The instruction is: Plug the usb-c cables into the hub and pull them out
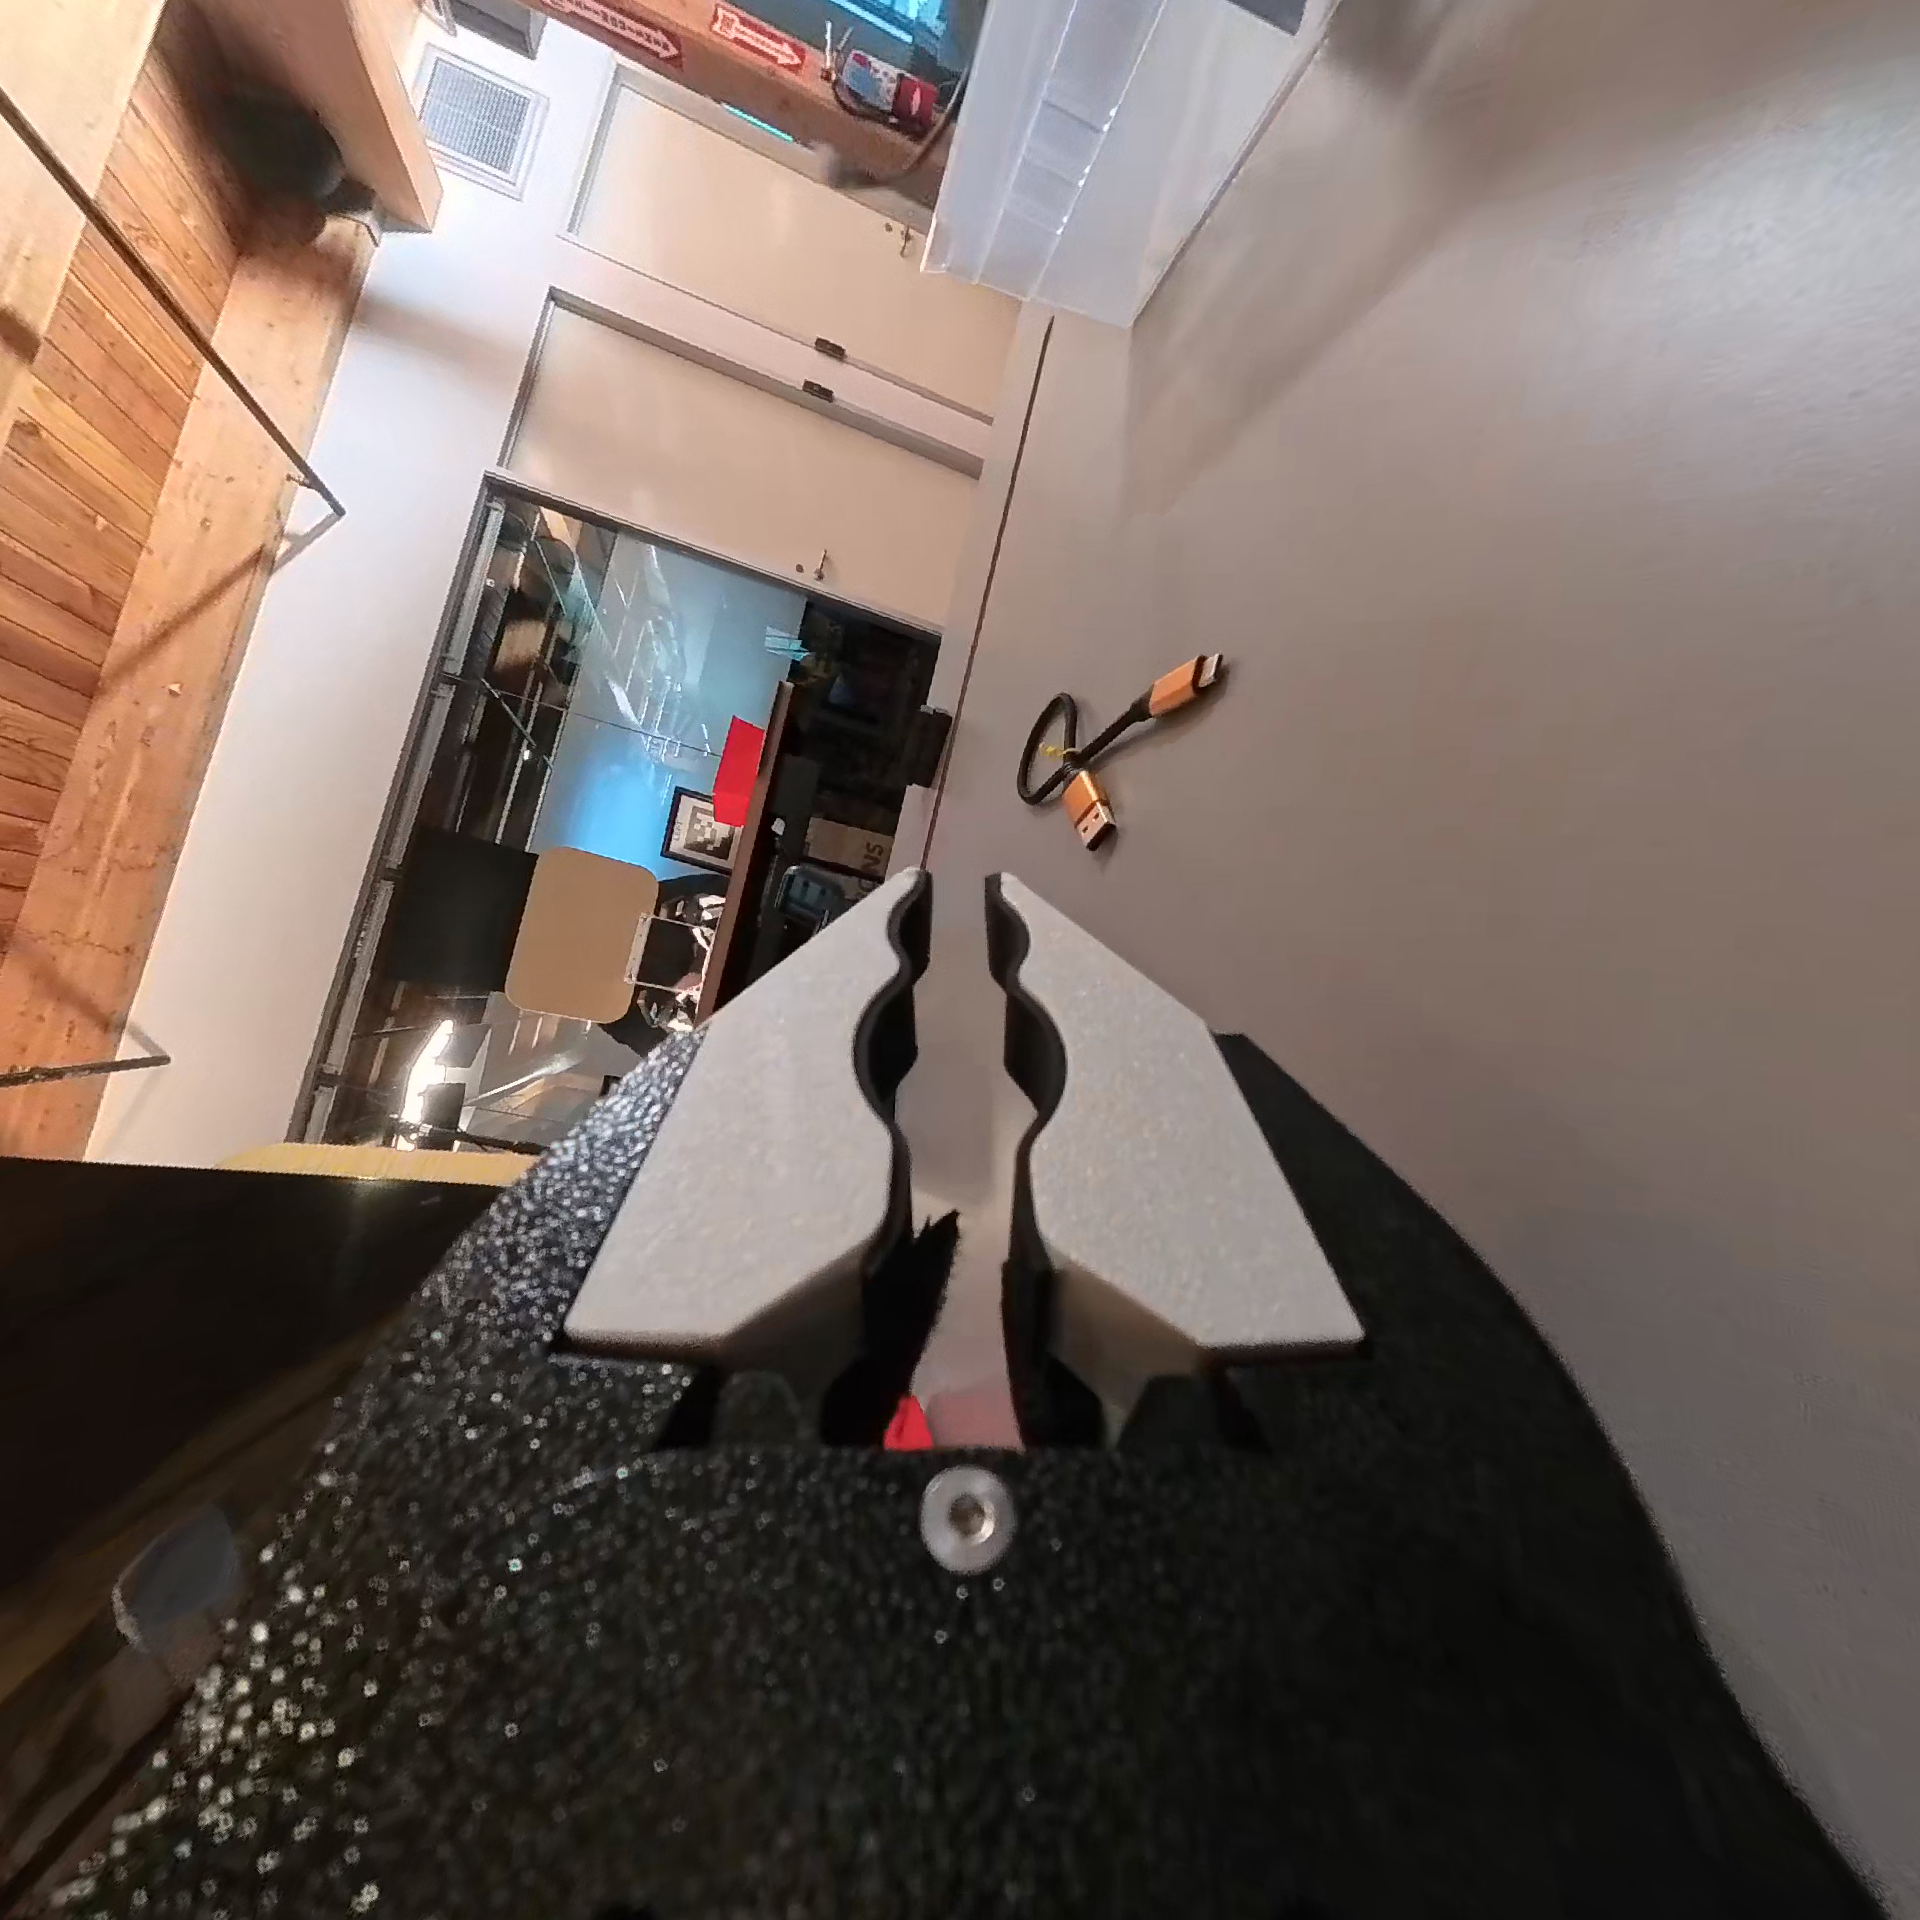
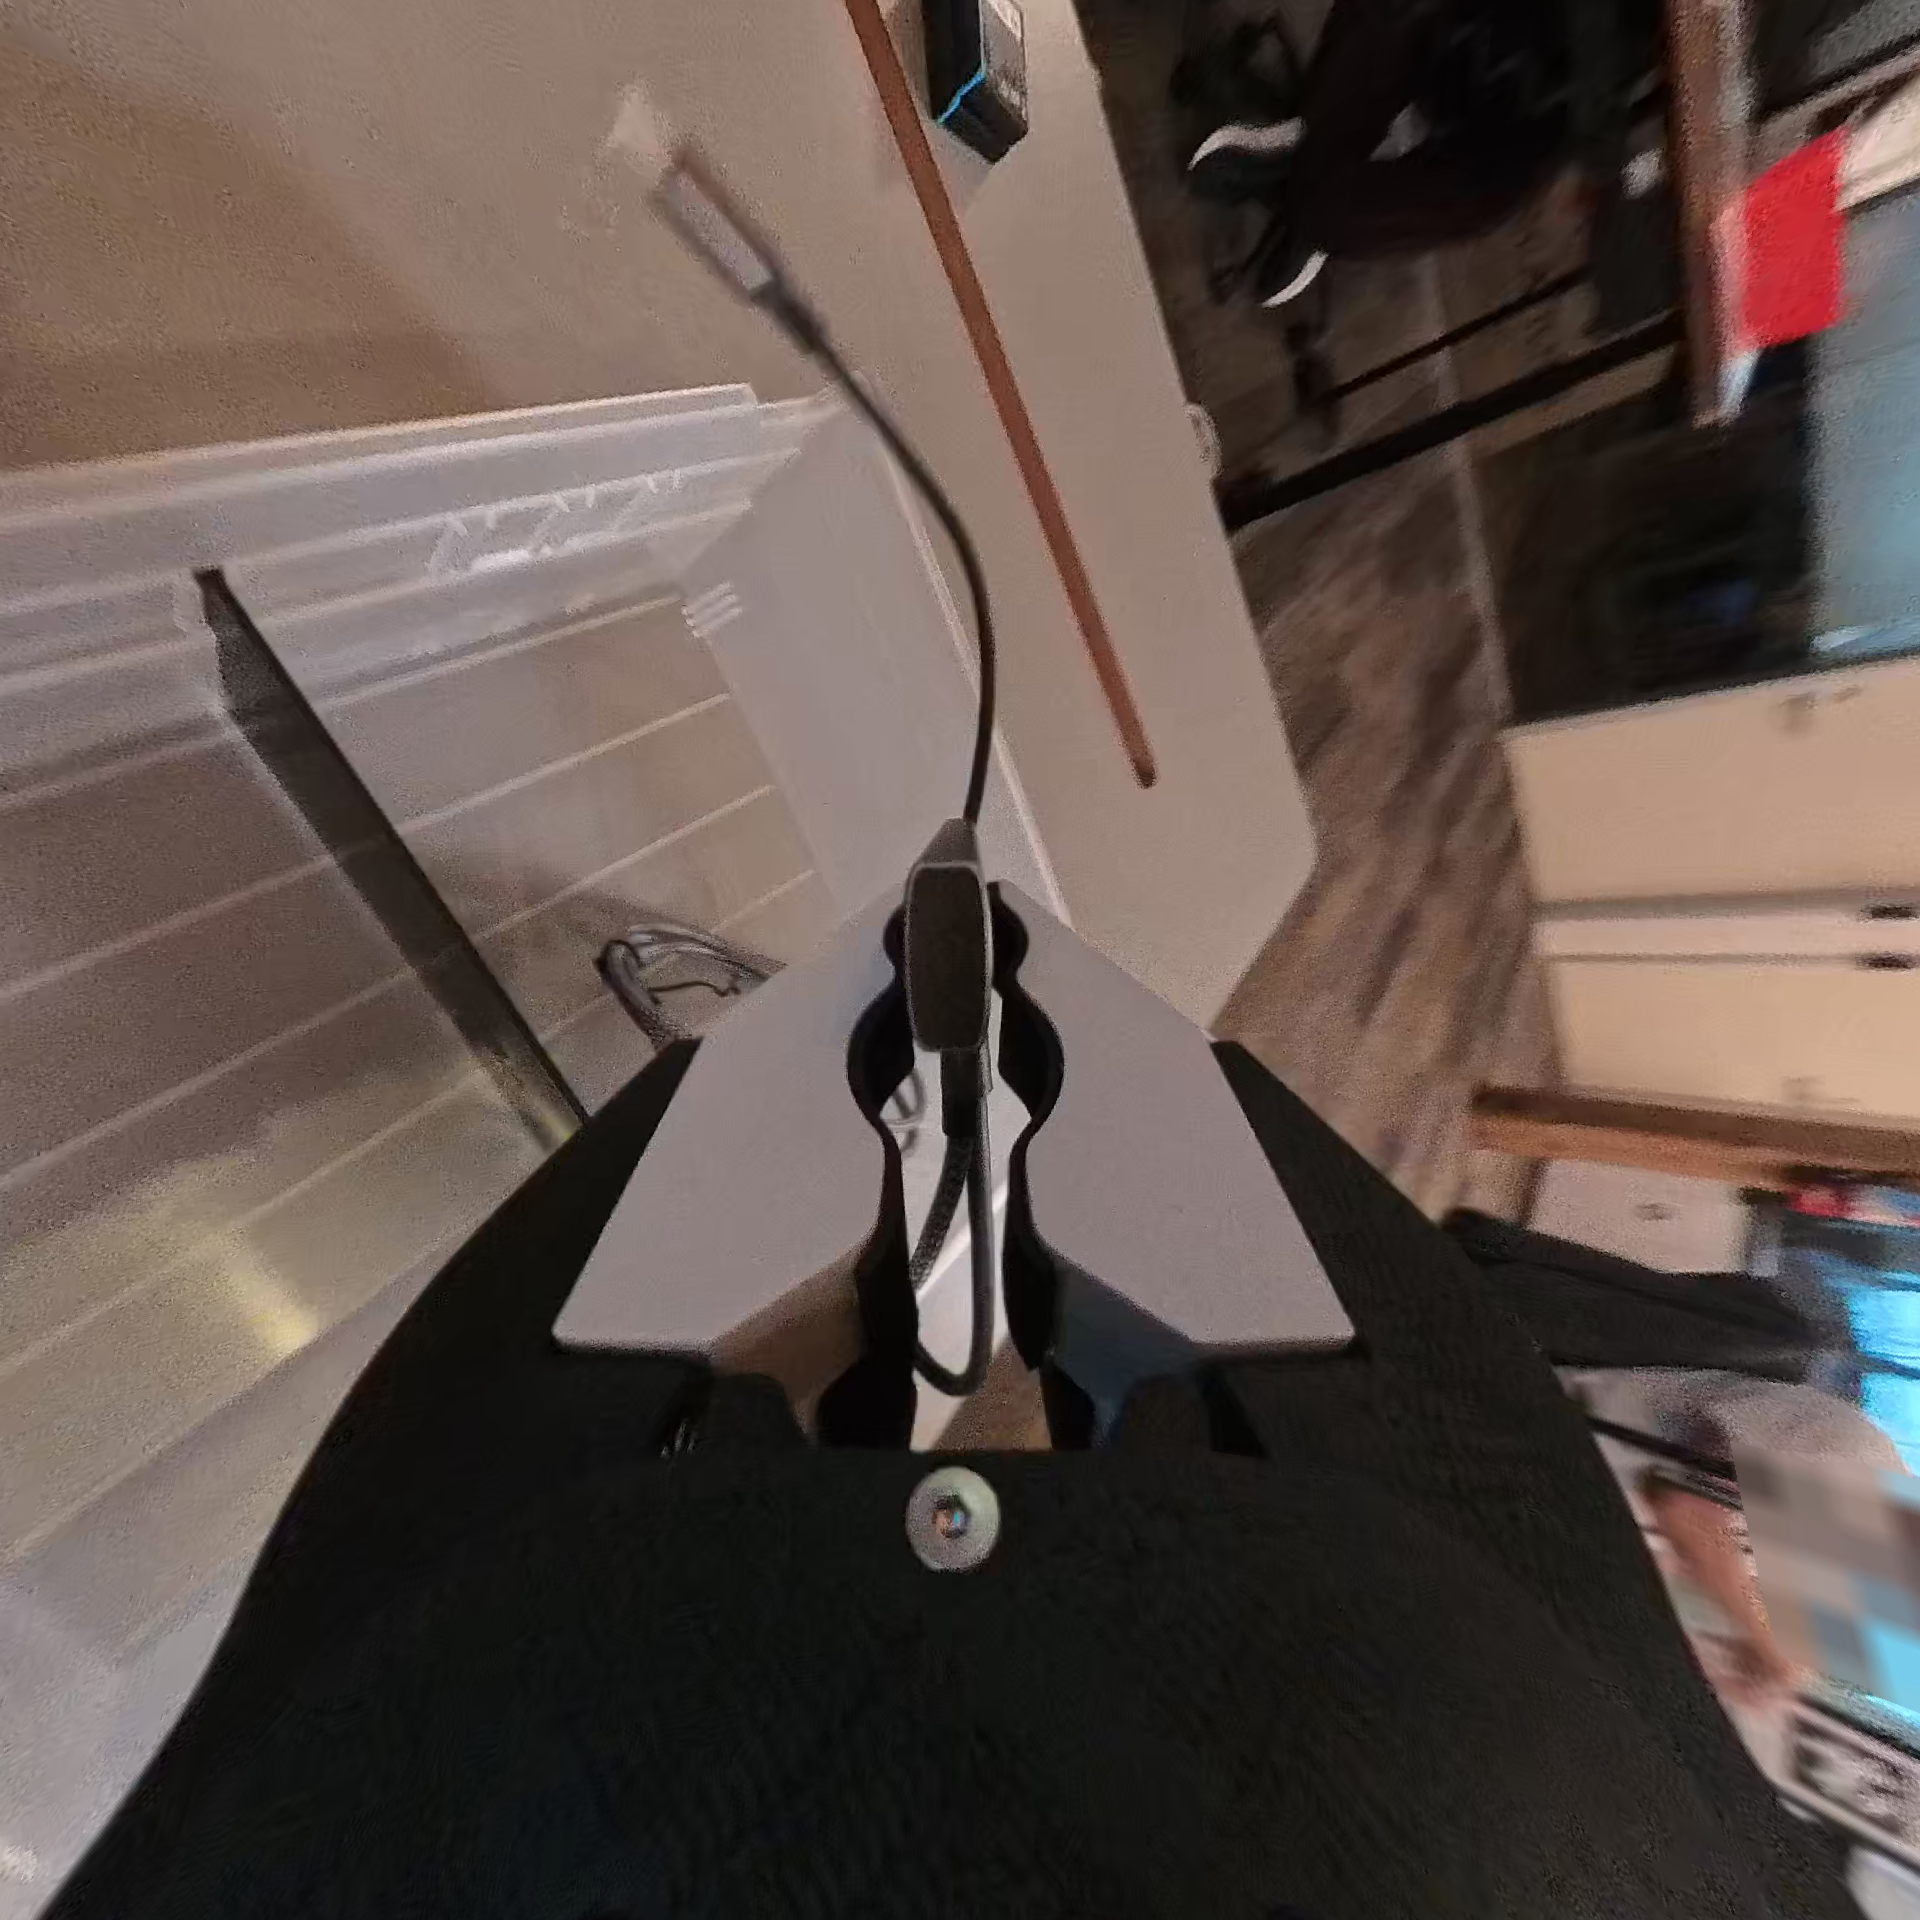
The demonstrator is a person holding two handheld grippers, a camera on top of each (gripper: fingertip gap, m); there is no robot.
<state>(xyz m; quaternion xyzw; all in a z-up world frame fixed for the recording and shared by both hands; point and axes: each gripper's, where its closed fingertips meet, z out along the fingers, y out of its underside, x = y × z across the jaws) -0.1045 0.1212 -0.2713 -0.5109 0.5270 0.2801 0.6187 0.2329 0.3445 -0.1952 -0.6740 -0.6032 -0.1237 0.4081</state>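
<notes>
In the right wrist view my right gripper (image 2: 945,904) is shut on a small dark grey hub (image 2: 943,966), held in the air. The hub's thin black lead (image 2: 971,665) curves up to a blurred silver plug (image 2: 717,234). A dark braided cable (image 2: 940,1236) goes into the hub's near end and loops down between the fingers. In the left wrist view my left gripper (image 1: 956,883) is empty, its jaws a narrow gap apart. An orange-ended black cable (image 1: 1101,758) lies coiled on the grey table (image 1: 1507,623), beyond and right of the left gripper's tips.
A clear plastic bin (image 1: 1091,145) stands on the table's far end; in the right wrist view the bin (image 2: 416,727) is to the left, with a coiled cable (image 2: 675,971) in it. The table's brown edge strip (image 2: 997,395) runs past the hub. Room furniture lies beyond. My right fingertips sit around 40 cm from my left ones.
</notes>
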